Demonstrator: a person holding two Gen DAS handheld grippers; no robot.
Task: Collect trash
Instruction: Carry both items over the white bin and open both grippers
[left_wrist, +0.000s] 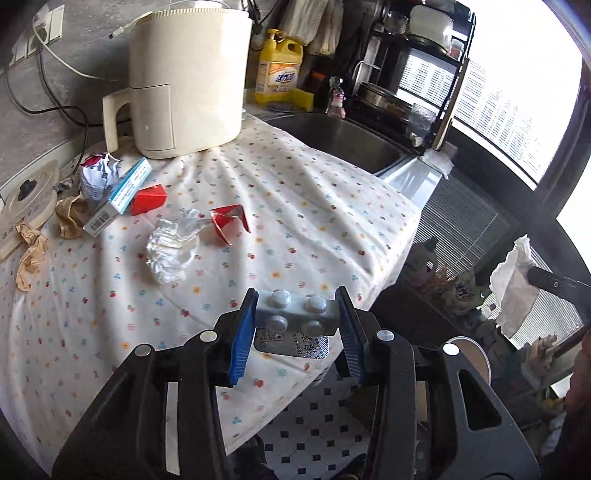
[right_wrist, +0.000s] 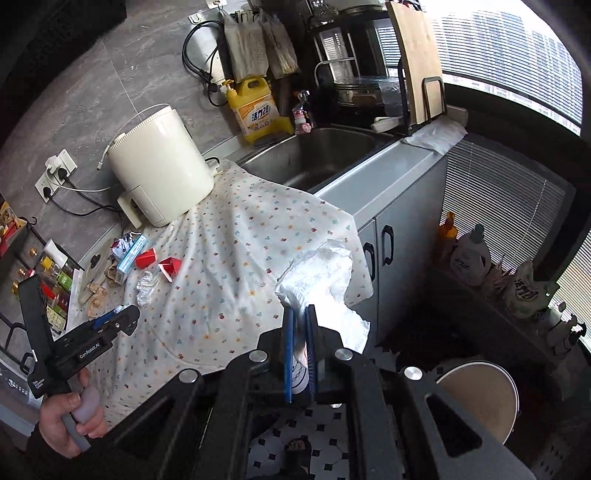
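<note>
My left gripper (left_wrist: 297, 317) is shut on a silver pill blister pack (left_wrist: 295, 308), which it holds above the front edge of the flowered tablecloth (left_wrist: 295, 206). My right gripper (right_wrist: 300, 325) is shut on a white tissue (right_wrist: 325, 273) that hangs out beyond its blue pads, past the counter's right end. Further back on the cloth lie a crumpled white tissue (left_wrist: 170, 247), two red carton pieces (left_wrist: 229, 221), a blue-and-white box (left_wrist: 118, 199), a crushed wrapper (left_wrist: 98, 177) and brown paper scraps (left_wrist: 70, 214). A round bin (right_wrist: 476, 395) stands on the floor at the lower right.
A cream appliance (left_wrist: 184, 81) stands at the back of the cloth. Beside it are a yellow detergent bottle (left_wrist: 277, 70) and a steel sink (left_wrist: 332, 136), with a dish rack (left_wrist: 417, 74) behind. Bottles crowd a low shelf (right_wrist: 517, 288) by the window. A person's hand (right_wrist: 70, 424) grips the left handle.
</note>
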